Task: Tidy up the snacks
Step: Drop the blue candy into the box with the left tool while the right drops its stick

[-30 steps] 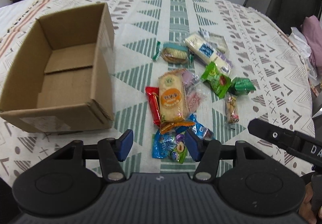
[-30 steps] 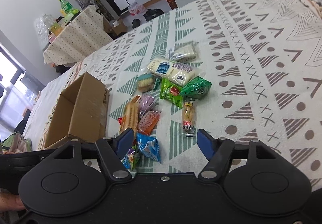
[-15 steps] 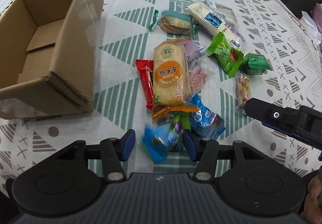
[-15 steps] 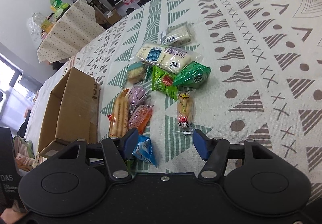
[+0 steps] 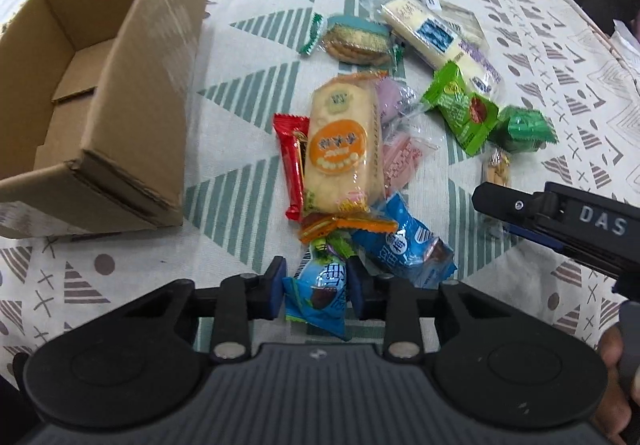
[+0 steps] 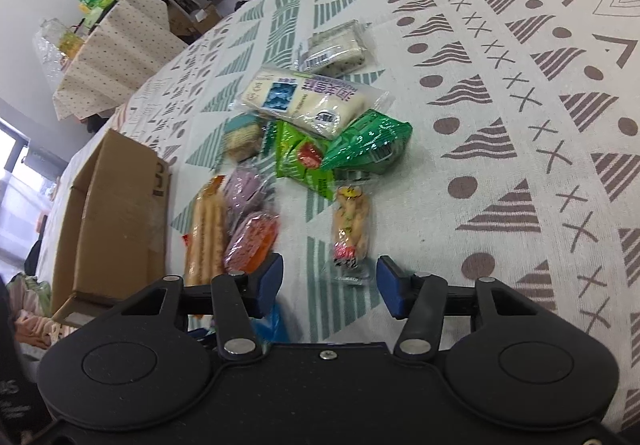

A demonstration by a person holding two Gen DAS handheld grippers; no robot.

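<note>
A lived-in home room.
A patterned tablecloth (image 6: 500, 93) covers the table; beyond stand a side table draped in dotted cloth (image 6: 120, 57) with drink bottles (image 6: 90, 1), and shoes by a doorway.

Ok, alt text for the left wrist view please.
The left claw has just been closing on a small blue snack packet at the near edge of a snack pile. An empty cardboard box stands left on the patterned tablecloth.
</note>
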